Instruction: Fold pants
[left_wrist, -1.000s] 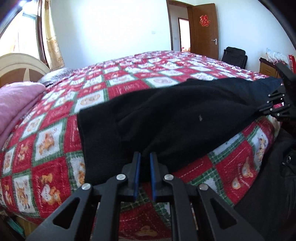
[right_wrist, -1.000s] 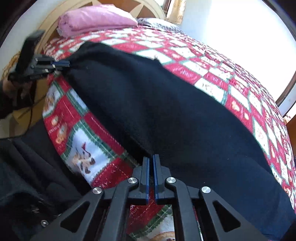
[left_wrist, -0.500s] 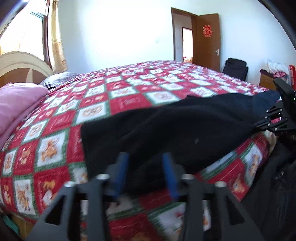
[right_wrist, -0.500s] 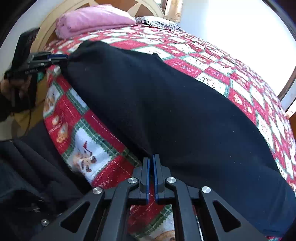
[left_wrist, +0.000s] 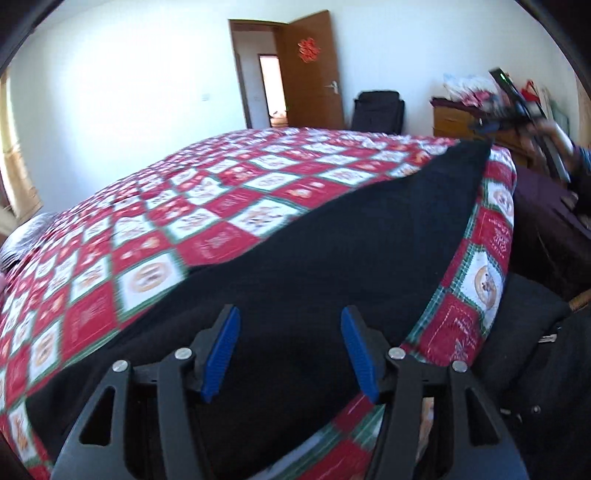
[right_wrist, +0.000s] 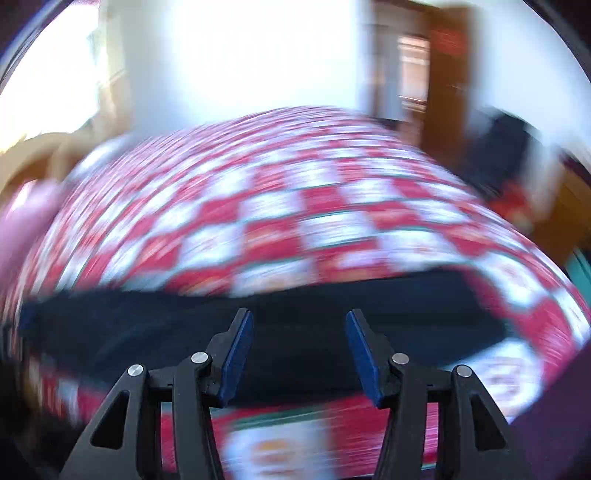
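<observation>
Black pants (left_wrist: 351, 251) lie in a long flat strip along the near edge of the bed's red, white and green quilt (left_wrist: 221, 192). My left gripper (left_wrist: 290, 310) hovers over them, its jaws opening, blue pads apart with nothing pinched. In the left wrist view my right gripper (left_wrist: 509, 107) shows as a blur in a hand above the far tip of the pants. The right wrist view is smeared by motion. There my right gripper (right_wrist: 299, 313) has its jaws opening and empty, above the pants (right_wrist: 147, 321), which cross the frame as a dark band.
An open wooden door (left_wrist: 310, 74), a black chair (left_wrist: 378, 110) and a wooden dresser (left_wrist: 454, 118) stand beyond the bed. A pink blanket (right_wrist: 22, 221) and the headboard (right_wrist: 44, 147) are at the left. Dark clothing of the person (left_wrist: 535, 332) is beside the bed edge.
Both grippers were shut on the near edge of the pants and have let go. The left swung right along the pants. The right lifted, rolled and now faces across the bed.
</observation>
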